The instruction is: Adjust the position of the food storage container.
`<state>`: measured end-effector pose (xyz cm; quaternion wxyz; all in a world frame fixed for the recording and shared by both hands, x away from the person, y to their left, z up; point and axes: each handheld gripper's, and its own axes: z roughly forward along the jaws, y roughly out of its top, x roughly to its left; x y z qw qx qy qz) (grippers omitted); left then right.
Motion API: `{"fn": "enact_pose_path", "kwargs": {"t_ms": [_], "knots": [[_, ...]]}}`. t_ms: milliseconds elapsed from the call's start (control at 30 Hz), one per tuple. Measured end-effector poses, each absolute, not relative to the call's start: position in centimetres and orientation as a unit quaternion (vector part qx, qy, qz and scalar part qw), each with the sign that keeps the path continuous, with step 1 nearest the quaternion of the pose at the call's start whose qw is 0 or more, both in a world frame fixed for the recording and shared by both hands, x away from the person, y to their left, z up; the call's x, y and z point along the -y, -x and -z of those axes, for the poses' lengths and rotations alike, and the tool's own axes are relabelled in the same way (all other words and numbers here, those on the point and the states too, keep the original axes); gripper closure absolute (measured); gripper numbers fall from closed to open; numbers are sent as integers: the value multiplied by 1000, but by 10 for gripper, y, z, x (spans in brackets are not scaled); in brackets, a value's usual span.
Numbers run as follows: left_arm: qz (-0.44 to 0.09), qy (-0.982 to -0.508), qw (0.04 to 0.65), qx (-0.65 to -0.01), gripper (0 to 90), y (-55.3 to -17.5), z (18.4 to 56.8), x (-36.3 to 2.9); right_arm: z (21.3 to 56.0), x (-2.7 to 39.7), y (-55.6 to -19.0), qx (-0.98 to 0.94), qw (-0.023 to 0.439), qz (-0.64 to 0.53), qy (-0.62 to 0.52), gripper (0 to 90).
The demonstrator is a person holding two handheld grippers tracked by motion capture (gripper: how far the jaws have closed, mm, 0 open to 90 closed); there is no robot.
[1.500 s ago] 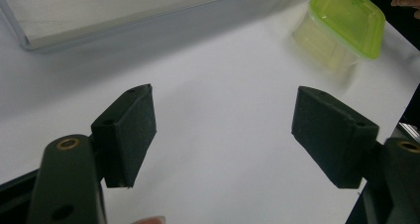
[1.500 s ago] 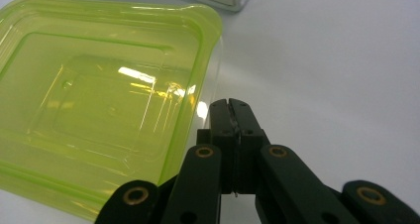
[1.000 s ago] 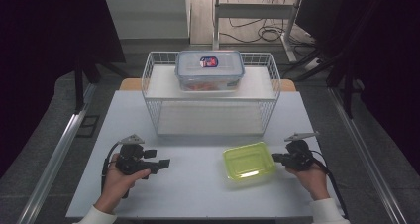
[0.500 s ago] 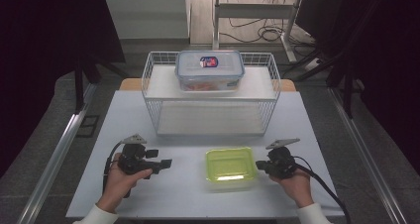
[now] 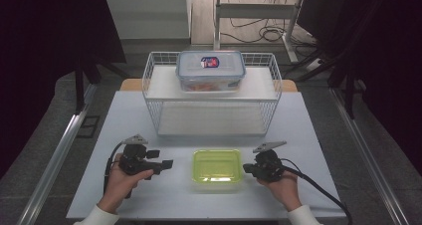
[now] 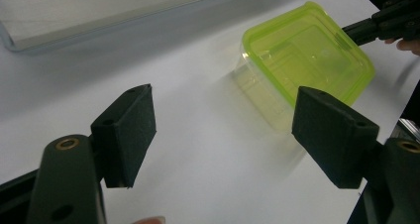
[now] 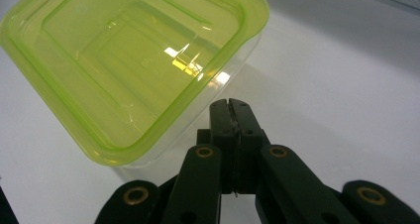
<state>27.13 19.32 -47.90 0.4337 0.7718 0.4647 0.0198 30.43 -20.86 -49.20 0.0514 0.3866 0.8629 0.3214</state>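
Observation:
A clear container with a lime-green lid (image 5: pixel 217 169) (image 6: pixel 307 50) (image 7: pixel 124 60) stands on the white table near its front edge. My right gripper (image 5: pixel 245 169) (image 7: pixel 229 105) is shut with nothing between its jaws. Its closed tips rest against the container's right side, just under the lid's rim. To the container's left, my left gripper (image 5: pixel 162 160) (image 6: pixel 223 130) is open and points at the container across a stretch of bare table. In the left gripper view, the right gripper (image 6: pixel 364 28) touches the lid's far corner.
A white wire basket (image 5: pixel 149 93) stands at the middle back of the table. On top of it sits a clear box with a grey-blue lid (image 5: pixel 210 70). The table's front edge (image 5: pixel 199 216) lies close under both hands.
My right gripper has moved left along the front of the table, and the green-lidded container has slid left with it. The left gripper has stayed where it was.

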Motion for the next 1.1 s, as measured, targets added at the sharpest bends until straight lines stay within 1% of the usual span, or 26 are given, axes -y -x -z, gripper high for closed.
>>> {"fn": "enact_pose_path", "kwargs": {"t_ms": [67,433,800,867,1000,1100], "knots": [[-20,-772,433,-464,249,-271,479,-193,494,206,-304,-863,46,-325,-385,892],[-19,-773,433,-464,250,-271,480,-192,494,205,-305,-860,62,-329,-384,892],[-17,-774,432,-462,249,-271,480,-190,496,204,-307,-857,62,-336,-387,892],[-17,-774,433,-462,249,-271,480,-190,495,205,-306,-856,63,-337,-386,892],[-20,-772,438,-461,259,-270,479,-190,487,212,-305,-849,81,-347,-391,891],[-17,-768,443,-461,260,-269,478,-188,483,217,-303,-842,83,-355,-397,878]]}}
